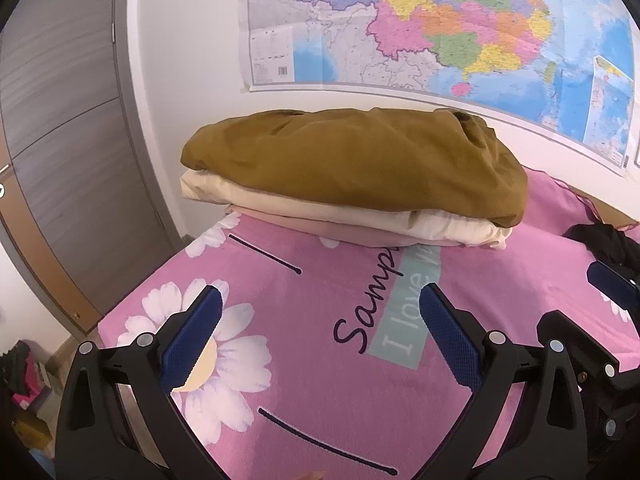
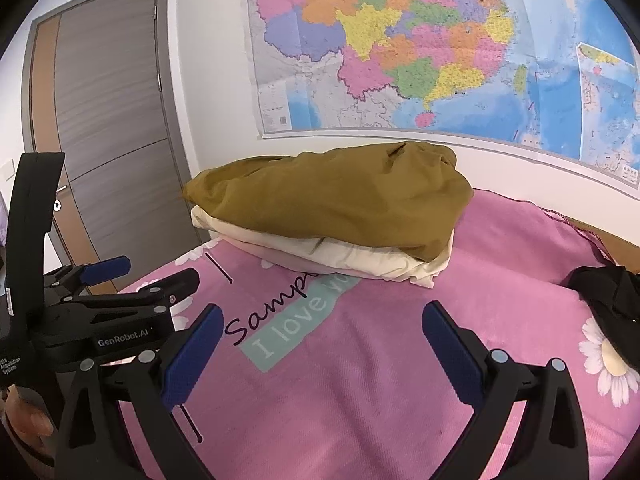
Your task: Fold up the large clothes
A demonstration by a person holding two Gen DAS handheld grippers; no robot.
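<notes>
A stack of folded clothes lies at the far side of the pink bed: an olive-brown garment [image 1: 360, 164] [image 2: 332, 204] on top, a cream one [image 1: 312, 208] [image 2: 320, 252] under it, and a pale pink one [image 1: 320, 228] at the bottom. A crumpled black garment [image 1: 604, 244] [image 2: 608, 296] lies at the right edge of the bed. My left gripper [image 1: 320, 304] hovers open above the sheet in front of the stack, holding nothing. My right gripper [image 2: 320, 320] is open too, empty, beside it. The left gripper [image 2: 120, 280] shows in the right wrist view at lower left.
The pink flowered bedsheet [image 1: 304, 344] [image 2: 360, 380] with printed words covers the bed. A large map [image 1: 440, 28] [image 2: 440, 48] hangs on the white wall behind. A grey door [image 1: 60, 140] [image 2: 112, 120] stands at left. Clutter lies on the floor [image 1: 24, 380] left of the bed.
</notes>
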